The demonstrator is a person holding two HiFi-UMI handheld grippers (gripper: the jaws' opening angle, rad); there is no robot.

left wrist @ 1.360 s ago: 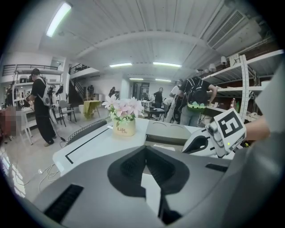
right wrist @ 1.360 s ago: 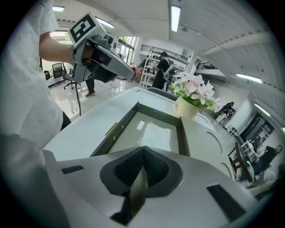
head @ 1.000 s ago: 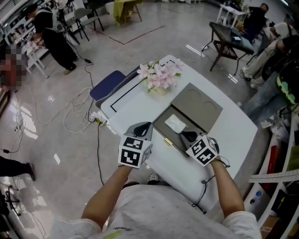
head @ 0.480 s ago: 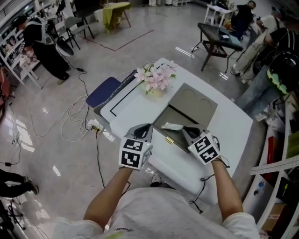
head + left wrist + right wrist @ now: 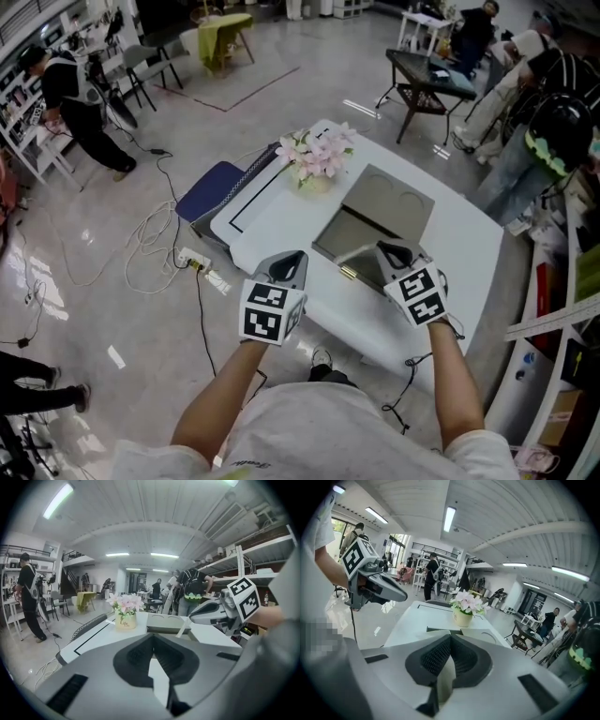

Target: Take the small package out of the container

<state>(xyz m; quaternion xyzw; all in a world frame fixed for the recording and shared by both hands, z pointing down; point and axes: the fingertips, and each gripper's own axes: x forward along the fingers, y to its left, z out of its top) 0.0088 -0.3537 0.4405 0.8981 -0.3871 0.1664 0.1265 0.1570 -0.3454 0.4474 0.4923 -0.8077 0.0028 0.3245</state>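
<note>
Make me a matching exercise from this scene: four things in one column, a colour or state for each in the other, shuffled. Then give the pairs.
Things:
1. flowers
2. package
3. box
4. table

Colour or state:
A. white, with the other things above it
B. pink, in a pot
C. grey, lid open
D. clamped in the right hand-held gripper, lifted above the box

Pairs: 1-B, 2-D, 3-C, 4-A

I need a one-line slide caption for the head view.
Right gripper holds a small white package over the open flat grey box on a white table.
</note>
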